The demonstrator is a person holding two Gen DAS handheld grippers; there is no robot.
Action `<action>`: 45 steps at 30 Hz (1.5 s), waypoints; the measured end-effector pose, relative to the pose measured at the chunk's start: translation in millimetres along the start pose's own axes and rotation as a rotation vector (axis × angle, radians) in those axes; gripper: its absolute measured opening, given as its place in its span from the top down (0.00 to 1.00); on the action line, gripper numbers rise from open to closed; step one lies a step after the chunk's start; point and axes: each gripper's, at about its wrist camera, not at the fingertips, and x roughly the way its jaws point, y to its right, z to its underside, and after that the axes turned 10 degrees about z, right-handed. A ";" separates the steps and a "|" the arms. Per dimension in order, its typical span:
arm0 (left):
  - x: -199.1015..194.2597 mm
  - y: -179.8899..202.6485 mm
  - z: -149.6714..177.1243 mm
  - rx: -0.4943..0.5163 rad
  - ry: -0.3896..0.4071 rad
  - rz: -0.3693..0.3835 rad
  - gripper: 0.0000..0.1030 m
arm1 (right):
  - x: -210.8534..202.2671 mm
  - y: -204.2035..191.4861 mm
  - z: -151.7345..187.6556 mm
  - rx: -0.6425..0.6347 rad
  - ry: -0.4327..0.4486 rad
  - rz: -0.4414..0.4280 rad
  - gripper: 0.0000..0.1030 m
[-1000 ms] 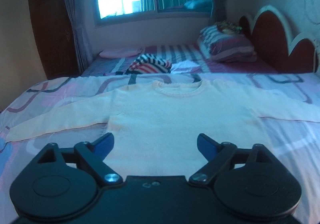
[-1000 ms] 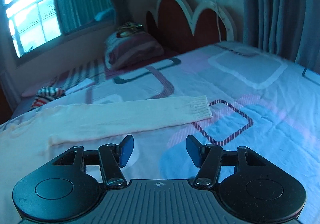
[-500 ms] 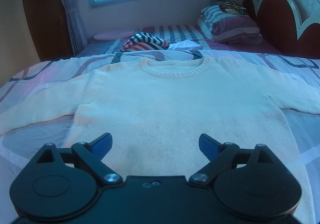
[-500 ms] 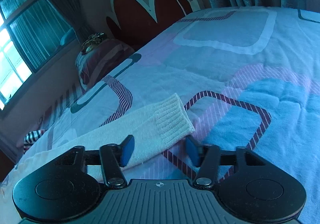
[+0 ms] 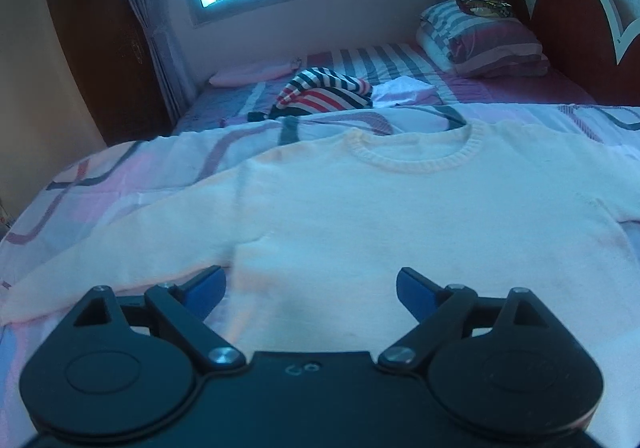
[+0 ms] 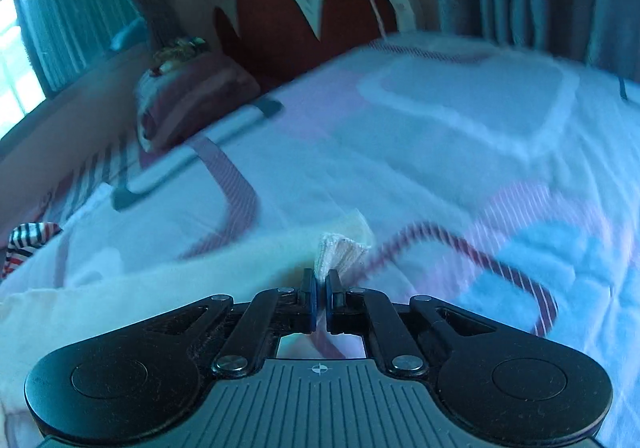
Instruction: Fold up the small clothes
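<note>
Right tongs [image 6: 320,284] newly clamped — cuff [image 6: 340,252] blurred

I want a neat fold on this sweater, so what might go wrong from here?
The right gripper pinches only the tip of the sleeve cuff; the knit may slip out when pulled. The left gripper is open above the sweater and pins nothing, so dragging the sleeve may shift or wrinkle the body.

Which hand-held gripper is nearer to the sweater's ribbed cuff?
Right. The right hand-held gripper is clamped shut on the ribbed cuff. The left hand-held gripper hovers open over the sweater body, cuff unseen.
</note>
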 end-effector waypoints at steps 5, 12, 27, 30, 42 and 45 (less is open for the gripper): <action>13.5 -21.7 4.5 -0.038 -0.017 0.023 0.11 | -24.4 -52.8 4.9 -0.103 0.043 -0.030 0.97; 26.6 -52.4 7.8 -0.066 -0.077 0.000 0.14 | -58.5 -159.5 36.4 -0.222 0.077 -0.164 0.97; 24.1 -121.0 10.1 -0.149 -0.071 0.011 0.15 | -98.8 -361.5 139.0 -0.485 0.065 -0.351 0.97; 25.9 -126.0 12.3 -0.156 -0.069 0.020 0.15 | -102.7 -387.8 162.3 -0.540 0.065 -0.376 0.97; 26.4 -123.6 0.5 -0.215 0.008 0.130 0.16 | -112.7 -425.1 236.6 -0.706 0.166 -0.476 0.35; 32.8 -100.2 -12.7 -0.211 0.032 0.223 0.28 | -110.7 -397.6 218.7 -0.607 0.176 -0.445 0.46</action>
